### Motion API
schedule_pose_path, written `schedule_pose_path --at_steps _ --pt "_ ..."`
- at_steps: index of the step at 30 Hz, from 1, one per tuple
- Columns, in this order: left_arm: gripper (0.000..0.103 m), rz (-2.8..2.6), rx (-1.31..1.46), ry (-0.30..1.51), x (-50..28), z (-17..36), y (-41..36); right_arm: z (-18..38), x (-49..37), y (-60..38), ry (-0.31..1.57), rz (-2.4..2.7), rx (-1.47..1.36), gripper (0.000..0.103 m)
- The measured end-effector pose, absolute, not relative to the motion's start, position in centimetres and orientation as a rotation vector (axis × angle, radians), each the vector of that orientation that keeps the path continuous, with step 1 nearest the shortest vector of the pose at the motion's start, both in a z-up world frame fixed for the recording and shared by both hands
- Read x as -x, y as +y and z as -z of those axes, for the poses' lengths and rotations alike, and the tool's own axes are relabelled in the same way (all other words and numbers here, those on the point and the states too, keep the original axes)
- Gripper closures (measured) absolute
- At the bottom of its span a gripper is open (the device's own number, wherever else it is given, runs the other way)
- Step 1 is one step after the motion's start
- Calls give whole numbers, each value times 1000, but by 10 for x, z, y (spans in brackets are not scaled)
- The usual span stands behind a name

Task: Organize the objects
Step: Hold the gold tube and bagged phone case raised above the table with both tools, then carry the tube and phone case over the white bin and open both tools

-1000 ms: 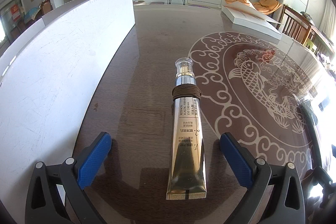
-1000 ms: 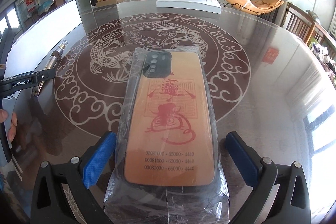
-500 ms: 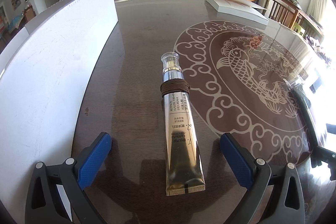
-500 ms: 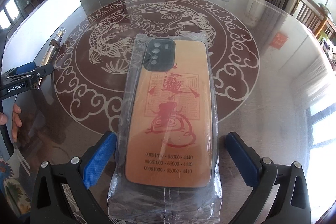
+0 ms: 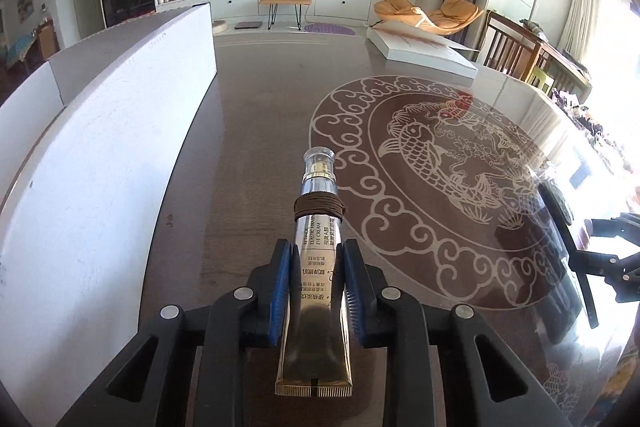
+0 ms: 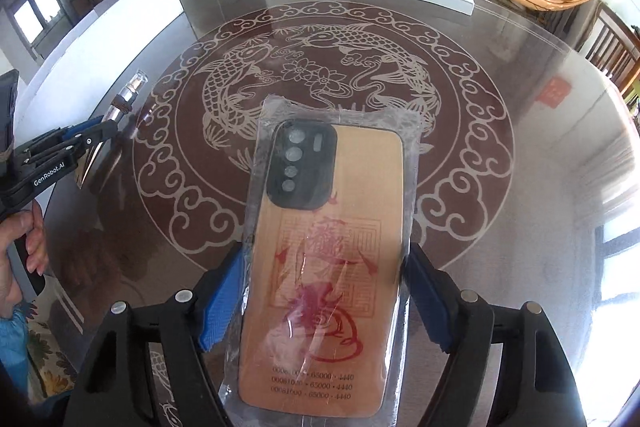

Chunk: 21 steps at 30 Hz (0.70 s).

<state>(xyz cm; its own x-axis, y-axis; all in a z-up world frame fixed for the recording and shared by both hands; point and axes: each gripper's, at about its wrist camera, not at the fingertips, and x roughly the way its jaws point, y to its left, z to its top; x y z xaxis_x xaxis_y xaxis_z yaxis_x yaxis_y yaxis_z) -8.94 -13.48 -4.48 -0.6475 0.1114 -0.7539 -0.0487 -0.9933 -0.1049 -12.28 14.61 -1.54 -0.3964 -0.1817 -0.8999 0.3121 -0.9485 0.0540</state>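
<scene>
In the left wrist view, the left gripper [image 5: 316, 287] has just been closing, and its blue fingers [image 5: 280, 291] now pinch the gold eye-cream tube [image 5: 318, 267] about midway along its body, the clear cap pointing away over the dark glass surface [image 5: 248, 147] beside a long white box [image 5: 100, 147]. The tube's crimped tail hangs free nearest the camera — a soft, slick tube squeezed at mid-body could buckle or slide out nose-first if the hand tilts further. In the right wrist view, the right gripper [image 6: 324, 291] has likewise been closing, its fingers [image 6: 224, 299] set against the long edges of the phone case [image 6: 328, 255] in its clear plastic wrapper [image 6: 276, 131]. The likely trouble here is that loose wrapper: the pads may be gripping film rather than the case, so the case could slip inside it or twist. The left gripper [image 6: 86, 141] shows at this view's left edge, well apart from the case.
</scene>
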Motion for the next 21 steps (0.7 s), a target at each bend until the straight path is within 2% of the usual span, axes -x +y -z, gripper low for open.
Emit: schedule_pose_path --at_steps 7,13,17,21 --pt "77 -2872 1001 -374 22 -6 -156 -35 107 125 131 2425 -1348 26" --pt "77 -2986 816 -530 -35 -66 -215 -93 110 57 89 2369 -1152 26" --pt "77 -3102 878 -535 -44 -80 -280 -126 117 -29 39 2220 -1050 26" --pt "77 -3213 1116 -476 -34 -59 -340 -143 113 -136 42 2036 -1008 26"
